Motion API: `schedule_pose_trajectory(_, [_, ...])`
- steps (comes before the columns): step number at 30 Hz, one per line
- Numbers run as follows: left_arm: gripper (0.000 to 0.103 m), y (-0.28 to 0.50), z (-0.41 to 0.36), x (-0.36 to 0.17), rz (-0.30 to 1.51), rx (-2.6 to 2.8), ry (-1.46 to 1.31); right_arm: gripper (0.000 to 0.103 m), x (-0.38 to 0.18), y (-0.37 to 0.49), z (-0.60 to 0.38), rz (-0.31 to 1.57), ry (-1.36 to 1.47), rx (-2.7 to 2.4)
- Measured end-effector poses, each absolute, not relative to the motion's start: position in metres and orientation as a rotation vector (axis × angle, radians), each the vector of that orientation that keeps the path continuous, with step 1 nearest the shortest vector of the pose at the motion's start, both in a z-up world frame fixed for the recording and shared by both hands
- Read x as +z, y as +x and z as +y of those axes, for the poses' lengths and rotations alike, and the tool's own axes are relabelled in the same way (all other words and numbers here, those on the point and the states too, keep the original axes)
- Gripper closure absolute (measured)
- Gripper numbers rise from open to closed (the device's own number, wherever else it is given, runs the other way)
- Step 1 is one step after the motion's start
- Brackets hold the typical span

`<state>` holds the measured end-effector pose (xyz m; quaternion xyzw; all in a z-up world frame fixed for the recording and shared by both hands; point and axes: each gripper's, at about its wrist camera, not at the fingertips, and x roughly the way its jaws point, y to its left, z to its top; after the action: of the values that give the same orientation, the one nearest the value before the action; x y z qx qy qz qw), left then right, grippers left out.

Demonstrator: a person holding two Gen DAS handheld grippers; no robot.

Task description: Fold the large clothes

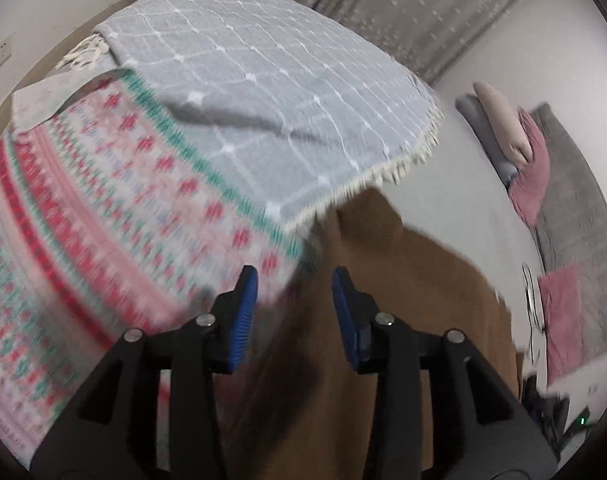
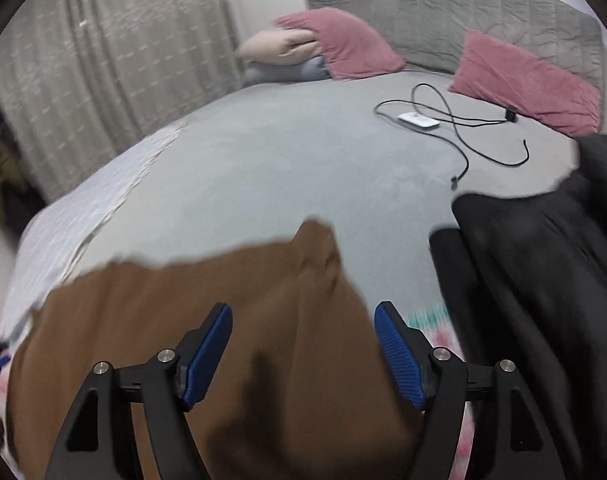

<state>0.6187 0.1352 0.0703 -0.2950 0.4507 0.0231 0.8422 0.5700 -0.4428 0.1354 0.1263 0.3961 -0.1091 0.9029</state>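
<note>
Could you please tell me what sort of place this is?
Most likely a bedroom. A wide bed has pink pillows against a padded grey headboard, and curtains hang along the wall behind it.

On the grey bed [image 2: 263,152] in front of you lies a white charger [image 2: 418,121] with a black cable [image 2: 459,136] looped around it. Pink pillows [image 2: 527,80] lean on the grey padded headboard [image 2: 463,12]; pale curtains [image 2: 115,52] hang left.
</note>
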Motion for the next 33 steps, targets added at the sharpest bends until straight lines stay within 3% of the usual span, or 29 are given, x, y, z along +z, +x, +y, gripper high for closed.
schedule_pose_trajectory(2, [0.051, 0.580, 0.129, 0.072, 0.971, 0.018, -0.574, 0.028, 0.136, 0.535, -0.428, 0.857, 0.224, -0.177])
schedule_pose_trajectory(6, [0.050, 0.537, 0.109, 0.072, 0.997, -0.007, -0.460, 0.033, 0.129, 0.483, -0.402, 0.900, 0.178, -0.125])
schedule_pose_trajectory(8, [0.050, 0.531, 0.105, 0.072, 1.012, 0.002, -0.421, 0.062, 0.129, 0.459, -0.394, 0.889, 0.158, -0.142])
schedule_pose_trajectory(9, [0.050, 0.529, 0.106, 0.072, 1.005, 0.013, -0.412, 0.064, 0.128, 0.451, -0.394, 0.886, 0.170, -0.157])
schedule_pose_trajectory(12, [0.049, 0.518, 0.111, 0.063, 1.014, 0.018, -0.447, 0.063, 0.124, 0.438, -0.410, 0.881, 0.223, -0.213])
schedule_pose_trajectory(15, [0.049, 0.515, 0.115, 0.047, 1.032, 0.007, -0.501, 0.054, 0.116, 0.439, -0.429, 0.919, 0.258, -0.220])
schedule_pose_trajectory(16, [0.052, 0.515, 0.114, 0.043, 1.032, 0.003, -0.508, 0.054, 0.111, 0.441, -0.430, 0.922, 0.256, -0.213])
schedule_pose_trajectory(18, [0.074, 0.515, 0.108, 0.045, 1.010, -0.036, -0.497, 0.054, 0.102, 0.447, -0.428, 0.928, 0.201, -0.253])
schedule_pose_trajectory(19, [0.078, 0.514, 0.104, 0.048, 0.998, -0.028, -0.459, 0.055, 0.097, 0.451, -0.427, 0.929, 0.169, -0.289])
schedule_pose_trajectory(21, [0.083, 0.510, 0.099, 0.051, 0.983, -0.019, -0.425, 0.069, 0.084, 0.458, -0.429, 0.949, 0.170, -0.291])
schedule_pose_trajectory(26, [0.085, 0.501, 0.104, 0.047, 0.976, 0.034, -0.465, 0.084, 0.082, 0.462, -0.420, 0.935, 0.118, -0.347])
schedule_pose_trajectory(33, [0.086, 0.492, 0.095, 0.041, 0.963, 0.111, -0.445, 0.083, 0.066, 0.461, -0.405, 0.913, -0.018, -0.393])
